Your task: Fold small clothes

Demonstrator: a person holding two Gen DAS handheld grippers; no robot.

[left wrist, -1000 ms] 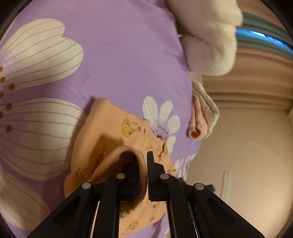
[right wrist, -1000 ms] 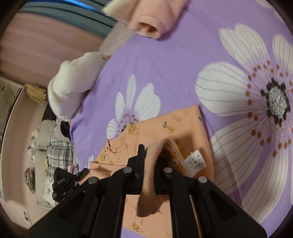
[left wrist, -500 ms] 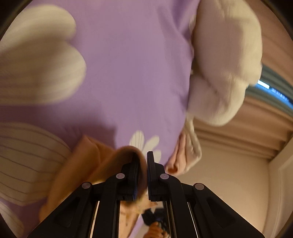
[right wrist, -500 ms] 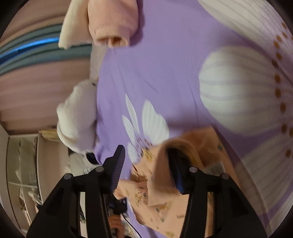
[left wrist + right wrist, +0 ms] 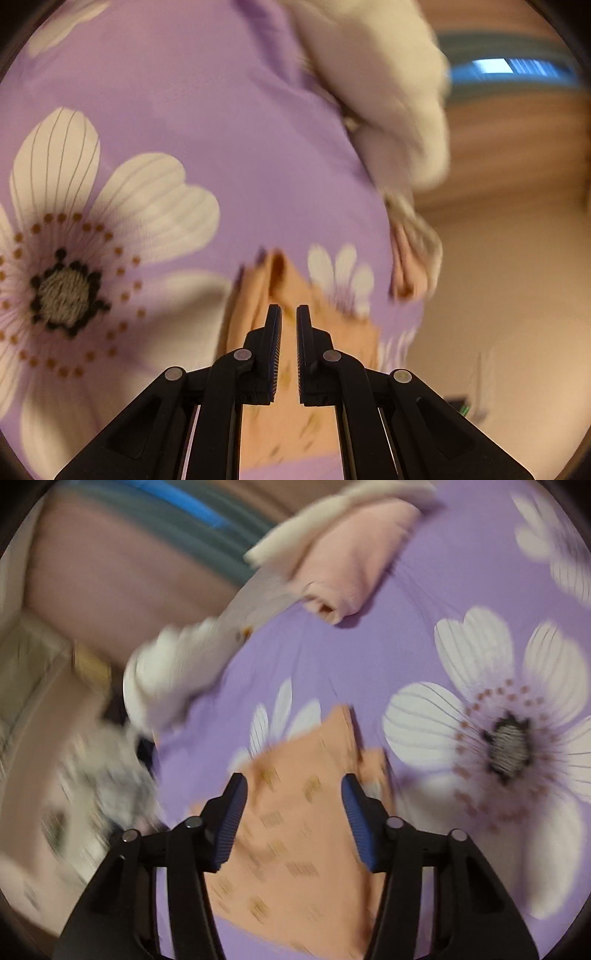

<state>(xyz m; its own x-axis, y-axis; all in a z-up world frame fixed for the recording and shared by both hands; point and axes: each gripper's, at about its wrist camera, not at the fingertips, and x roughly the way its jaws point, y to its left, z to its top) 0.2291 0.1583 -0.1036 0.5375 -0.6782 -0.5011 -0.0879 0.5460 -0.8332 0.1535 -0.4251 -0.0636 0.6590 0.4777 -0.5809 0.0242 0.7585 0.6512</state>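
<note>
In the left wrist view, the left gripper (image 5: 288,314) is being held narrow and empty above the peach printed cotton garment (image 5: 291,413), lying at six o'clock on the purple flowered bedsheet (image 5: 229,110). In the right wrist view, the right gripper (image 5: 293,786), its jaws just opened, is hanging half-wide, gripping nothing, over the folded garment (image 5: 295,842). A fold is judged finished; a fresh edge needs gripping next.

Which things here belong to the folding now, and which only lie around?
In the job:
orange printed garment
right gripper, jaws open
left gripper

Lying about:
pink garment
white fluffy garment
purple flowered sheet
</note>
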